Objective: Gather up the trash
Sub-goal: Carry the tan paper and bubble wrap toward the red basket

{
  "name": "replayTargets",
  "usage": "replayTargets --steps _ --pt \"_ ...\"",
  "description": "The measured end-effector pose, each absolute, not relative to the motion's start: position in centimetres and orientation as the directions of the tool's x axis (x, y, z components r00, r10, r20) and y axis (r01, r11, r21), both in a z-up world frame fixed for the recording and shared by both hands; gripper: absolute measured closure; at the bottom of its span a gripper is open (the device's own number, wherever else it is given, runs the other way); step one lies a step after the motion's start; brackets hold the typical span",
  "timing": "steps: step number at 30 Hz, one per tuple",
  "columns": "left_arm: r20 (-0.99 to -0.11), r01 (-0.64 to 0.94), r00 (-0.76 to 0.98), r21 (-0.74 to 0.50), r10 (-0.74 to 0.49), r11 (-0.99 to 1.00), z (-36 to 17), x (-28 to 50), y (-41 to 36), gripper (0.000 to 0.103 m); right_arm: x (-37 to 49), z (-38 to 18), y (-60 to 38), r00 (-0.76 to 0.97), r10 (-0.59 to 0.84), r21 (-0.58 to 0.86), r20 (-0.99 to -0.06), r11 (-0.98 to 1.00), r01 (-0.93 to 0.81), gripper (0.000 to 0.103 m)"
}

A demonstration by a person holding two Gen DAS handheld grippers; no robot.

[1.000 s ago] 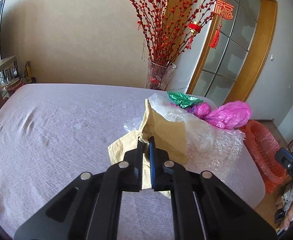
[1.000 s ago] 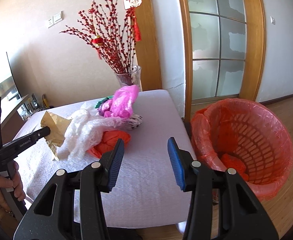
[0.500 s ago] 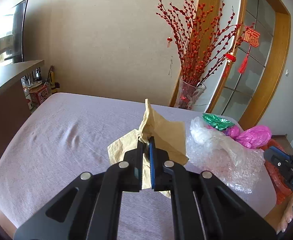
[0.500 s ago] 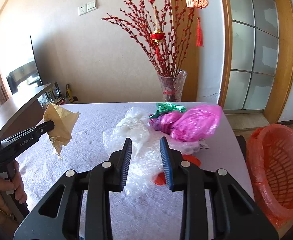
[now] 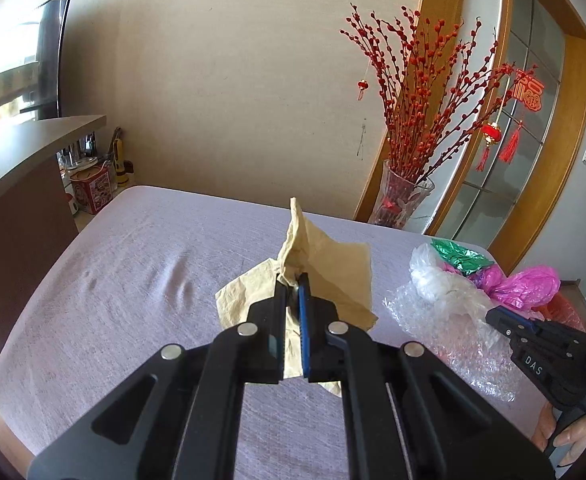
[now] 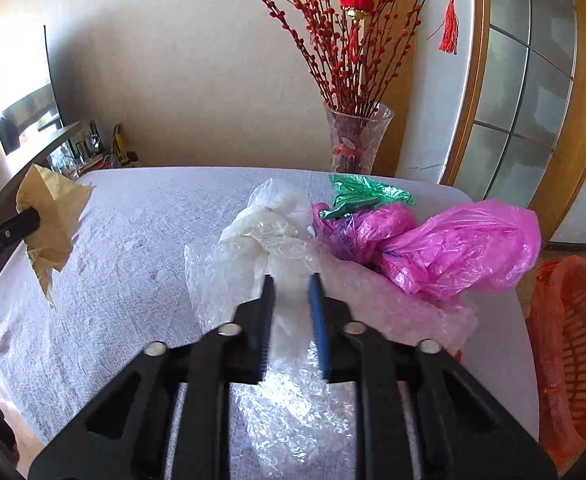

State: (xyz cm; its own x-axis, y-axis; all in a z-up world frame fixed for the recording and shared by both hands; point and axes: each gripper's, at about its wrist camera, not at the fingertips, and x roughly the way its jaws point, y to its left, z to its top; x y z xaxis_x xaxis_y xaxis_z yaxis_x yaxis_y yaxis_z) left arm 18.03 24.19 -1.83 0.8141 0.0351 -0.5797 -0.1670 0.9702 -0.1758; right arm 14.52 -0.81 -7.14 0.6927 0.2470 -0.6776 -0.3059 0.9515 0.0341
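Table (image 5: 133, 280) with a pale lilac cloth fills most of both views. Orange plastic basket (image 6: 573, 360) lined with an orange bag sits on the floor off the table's right edge, low and well apart from the trash pile.

Glass vase (image 6: 357, 140) of red berry branches stands at the far side of the table, behind the pile.

Trash pile on the right half of the table: bubble wrap sheet (image 6: 293, 400) spread flat nearest the camera, crumpled clear plastic bag (image 6: 269, 228) on its far end, magenta plastic bag (image 6: 465, 248) to the right touching the wrap, small green foil wrapper (image 6: 357, 196) at the back against the magenta plastic.

Left gripper (image 5: 293, 284): clamped on a crumpled brown paper sheet (image 5: 325, 268), which is lifted clear of the cloth, as the right wrist view shows, hanging over the table's left side well apart from the pile.

Right gripper (image 6: 291, 280): jaws parted with a narrow gap, low over the bubble wrap, tips at the clear bag. Some blur here; can't tell whether the pads touch plastic, nothing clamped.
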Motion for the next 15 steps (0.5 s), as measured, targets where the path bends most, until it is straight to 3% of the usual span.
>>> replayTargets --steps 15 --pt "-0.571 -0.129 0.821 -0.188 -0.002 0.974 -1.1 18.0 22.6 0.096 10.9 -1.7 -3.0 0.765 0.352 0.119 -0.539 0.931 -0.345 0.102"
